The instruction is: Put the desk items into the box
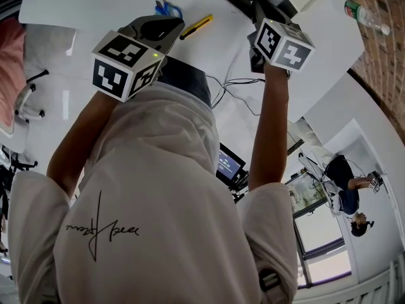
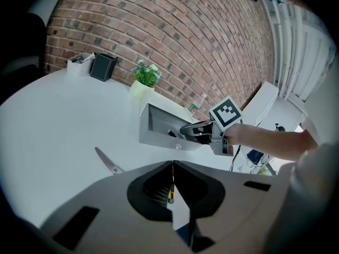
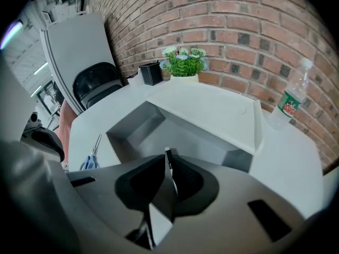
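My left gripper (image 1: 171,26) (image 2: 172,165) is shut on a yellow utility knife (image 1: 197,26) (image 2: 170,192), which sticks forward out of the jaws above the white table. Blue-handled scissors (image 1: 166,8) (image 2: 108,163) (image 3: 92,155) lie on the table beside it. My right gripper (image 1: 254,11) (image 2: 186,130) (image 3: 168,160) hangs over the open grey box (image 2: 159,139) (image 3: 209,142), shut on a slim black item (image 3: 168,157) with a pale edge. The box lid (image 3: 212,107) stands open at the back.
A potted plant (image 2: 145,81) (image 3: 184,63), a black pen holder (image 2: 103,66) (image 3: 152,73) and a water bottle (image 1: 367,16) (image 3: 288,97) stand along the brick wall. A black chair (image 3: 98,83) is at the table's left. Cables (image 1: 234,84) hang off the near edge.
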`<state>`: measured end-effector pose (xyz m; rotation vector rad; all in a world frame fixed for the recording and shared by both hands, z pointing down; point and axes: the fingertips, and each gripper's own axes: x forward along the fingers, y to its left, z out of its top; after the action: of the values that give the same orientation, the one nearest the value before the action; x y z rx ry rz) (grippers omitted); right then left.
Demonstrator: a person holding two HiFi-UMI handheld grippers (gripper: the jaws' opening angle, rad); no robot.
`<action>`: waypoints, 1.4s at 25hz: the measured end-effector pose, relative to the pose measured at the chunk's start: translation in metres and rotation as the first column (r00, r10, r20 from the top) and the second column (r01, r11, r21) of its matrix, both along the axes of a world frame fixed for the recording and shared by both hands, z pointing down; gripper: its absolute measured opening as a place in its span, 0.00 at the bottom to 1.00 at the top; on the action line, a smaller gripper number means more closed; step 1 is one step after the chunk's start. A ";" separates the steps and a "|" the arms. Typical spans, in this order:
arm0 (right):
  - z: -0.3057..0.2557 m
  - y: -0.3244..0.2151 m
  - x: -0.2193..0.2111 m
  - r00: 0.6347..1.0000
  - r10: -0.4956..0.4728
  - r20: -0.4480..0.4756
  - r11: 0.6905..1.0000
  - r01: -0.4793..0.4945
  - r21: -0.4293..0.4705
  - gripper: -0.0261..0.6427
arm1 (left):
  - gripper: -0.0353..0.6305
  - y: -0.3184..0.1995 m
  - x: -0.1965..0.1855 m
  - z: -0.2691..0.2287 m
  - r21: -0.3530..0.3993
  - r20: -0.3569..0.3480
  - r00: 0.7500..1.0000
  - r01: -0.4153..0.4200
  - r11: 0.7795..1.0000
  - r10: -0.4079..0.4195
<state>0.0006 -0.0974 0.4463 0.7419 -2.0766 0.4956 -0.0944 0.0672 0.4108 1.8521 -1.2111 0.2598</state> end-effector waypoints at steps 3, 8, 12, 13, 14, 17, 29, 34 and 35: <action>-0.003 0.004 0.003 1.000 0.009 0.011 1.000 -0.009 0.003 0.13 | 0.06 -0.001 0.001 -0.003 0.007 0.006 1.000 -0.007 1.000 0.007; -0.004 0.003 0.013 0.999 0.026 0.029 1.000 -0.026 0.002 0.11 | 0.06 -0.011 0.008 -0.006 0.016 0.018 1.000 -0.019 1.000 0.018; -0.012 0.000 0.022 0.998 0.039 0.047 0.999 -0.039 0.006 0.11 | 0.06 -0.020 0.014 -0.014 0.022 0.026 0.999 -0.025 0.999 0.024; -0.014 0.000 0.024 0.998 0.045 0.053 0.999 -0.046 0.008 0.11 | 0.06 -0.021 0.015 -0.016 0.024 0.029 0.999 -0.029 0.999 0.028; -0.015 0.000 0.026 0.997 0.051 0.057 0.999 -0.052 0.010 0.11 | 0.06 -0.023 0.015 -0.017 0.027 0.030 0.999 -0.032 0.999 0.031; -0.018 0.000 0.032 0.995 0.067 0.069 0.998 -0.068 0.013 0.11 | 0.06 -0.029 0.016 -0.021 0.035 0.037 0.999 -0.041 0.999 0.040; -0.045 0.024 0.050 0.984 0.090 0.151 0.995 -0.094 0.016 0.10 | 0.06 -0.046 0.033 -0.046 0.068 0.070 0.993 -0.104 0.992 0.100; -0.056 0.044 0.053 0.978 0.105 0.182 0.994 -0.109 0.016 0.10 | 0.06 -0.049 0.038 -0.059 0.095 0.085 0.989 -0.129 0.987 0.121; -0.058 0.048 0.053 0.976 0.111 0.188 0.993 -0.116 0.016 0.10 | 0.06 -0.048 0.039 -0.061 0.101 0.087 0.988 -0.135 0.986 0.126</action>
<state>0.0532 -0.0494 0.3881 0.8613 -2.2266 0.6224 -0.0557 0.0187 0.3497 2.0344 -1.1784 0.3510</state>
